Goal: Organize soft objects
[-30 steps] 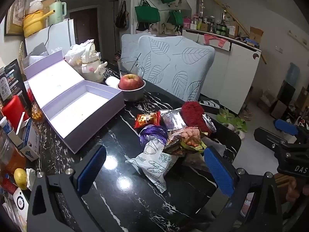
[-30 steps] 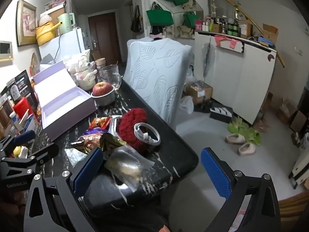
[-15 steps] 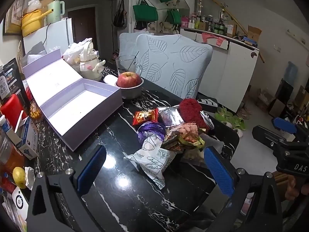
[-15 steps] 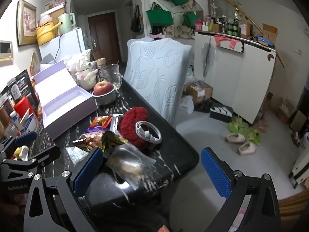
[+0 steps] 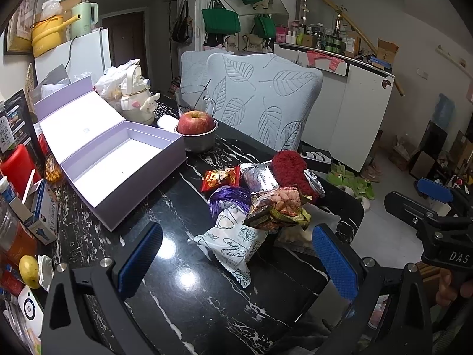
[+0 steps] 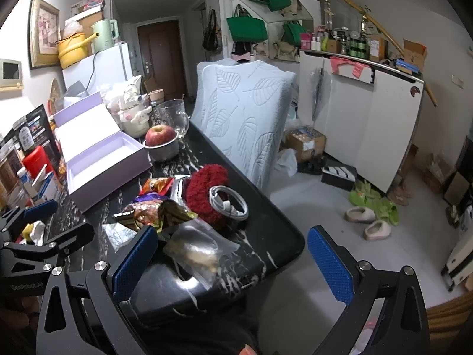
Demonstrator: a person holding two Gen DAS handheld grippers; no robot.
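Left tongs (image 5: 236,256) spread wide, empty, hovering above worktop (image 5: 189,304). Right tongs (image 6: 230,261) likewise wide, empty, over worktop's near corner.

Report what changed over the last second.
Left gripper eased slightly closer to the snack pile; right gripper barely shifted. Nothing was grasped or released. Both stay open and empty; the purple box and the pile are unmoved.
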